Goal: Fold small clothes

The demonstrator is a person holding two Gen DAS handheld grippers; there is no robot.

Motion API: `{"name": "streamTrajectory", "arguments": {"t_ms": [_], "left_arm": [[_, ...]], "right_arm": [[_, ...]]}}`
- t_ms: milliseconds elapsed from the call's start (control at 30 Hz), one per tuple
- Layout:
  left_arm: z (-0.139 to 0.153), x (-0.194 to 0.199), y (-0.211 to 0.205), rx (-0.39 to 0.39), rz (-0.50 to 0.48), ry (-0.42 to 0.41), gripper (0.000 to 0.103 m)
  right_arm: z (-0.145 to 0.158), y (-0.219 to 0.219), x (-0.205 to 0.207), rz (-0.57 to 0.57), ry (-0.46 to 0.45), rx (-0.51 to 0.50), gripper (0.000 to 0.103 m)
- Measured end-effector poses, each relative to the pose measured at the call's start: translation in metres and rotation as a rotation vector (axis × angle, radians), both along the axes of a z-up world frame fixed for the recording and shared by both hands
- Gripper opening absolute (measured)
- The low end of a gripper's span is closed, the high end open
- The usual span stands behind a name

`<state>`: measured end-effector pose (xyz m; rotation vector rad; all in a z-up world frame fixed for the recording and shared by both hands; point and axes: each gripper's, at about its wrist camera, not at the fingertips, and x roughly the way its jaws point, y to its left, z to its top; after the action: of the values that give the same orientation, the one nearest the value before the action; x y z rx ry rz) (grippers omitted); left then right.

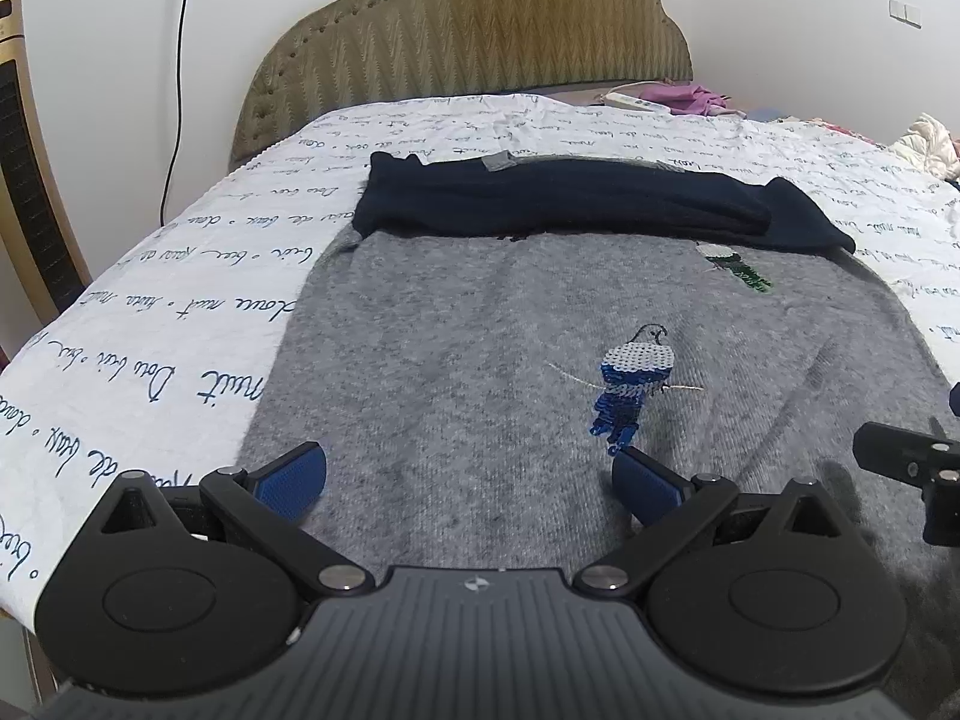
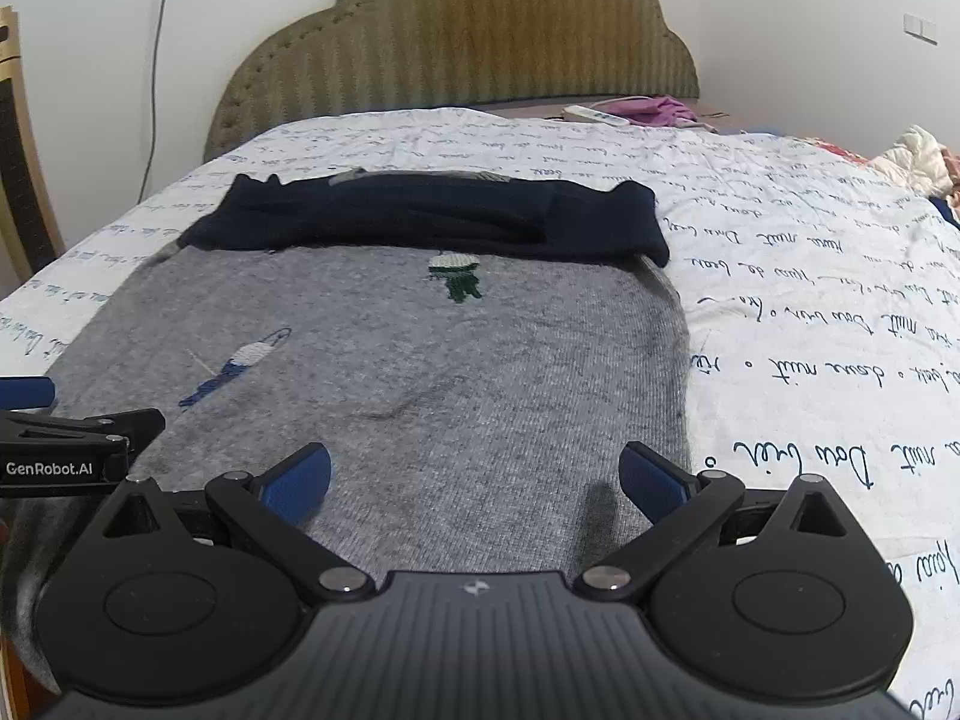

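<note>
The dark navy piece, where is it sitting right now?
The dark navy piece lies folded across the far end of the grey sweater, toward the headboard. In both wrist views it sits beyond the green bird patch.

The near hem of the grey sweater [image 1: 456, 372] is hidden behind the left gripper [image 1: 469, 483] body, and its far end lies covered under the folded navy garment [image 1: 576, 210] — no neckline shows. Beyond the sweater, script on the bedsheet [image 2: 780, 312] is too small to read. The right gripper [image 1: 912, 468] is cut off by the frame edge — its jaws cannot be judged there.
</note>
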<state>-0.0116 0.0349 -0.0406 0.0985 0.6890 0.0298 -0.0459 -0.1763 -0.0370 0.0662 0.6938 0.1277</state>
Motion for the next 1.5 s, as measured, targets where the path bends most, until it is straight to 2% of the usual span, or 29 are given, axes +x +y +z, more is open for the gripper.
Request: {"name": "streamTrajectory", "arguments": {"t_ms": [333,867,1067,1233,1433,1500], "left_arm": [[0.008,-0.009,0.007,-0.02,0.018,0.006,0.103],[0.011,-0.021,0.015,-0.005,-0.003,0.019,0.103],[0.015,-0.034,0.033,-0.048,-0.014,0.012,0.103],[0.013,-0.044,0.054,-0.126,-0.044,0.043,0.103],[0.012,-0.051,0.087,-0.141,-0.066,0.041,0.103],[0.011,-0.048,0.106,-0.192,-0.056,0.058,0.103]], "right_arm": [[0.005,0.0,-0.011,0.032,0.01,0.02,0.103],[0.005,-0.002,-0.02,0.054,0.017,0.0,0.103],[0.006,-0.003,-0.026,0.09,0.014,0.016,0.103],[0.007,-0.007,-0.031,0.113,0.023,0.05,0.103],[0.01,-0.019,-0.039,0.125,0.025,0.062,0.103],[0.012,-0.028,-0.041,0.131,0.031,0.086,0.103]]}}
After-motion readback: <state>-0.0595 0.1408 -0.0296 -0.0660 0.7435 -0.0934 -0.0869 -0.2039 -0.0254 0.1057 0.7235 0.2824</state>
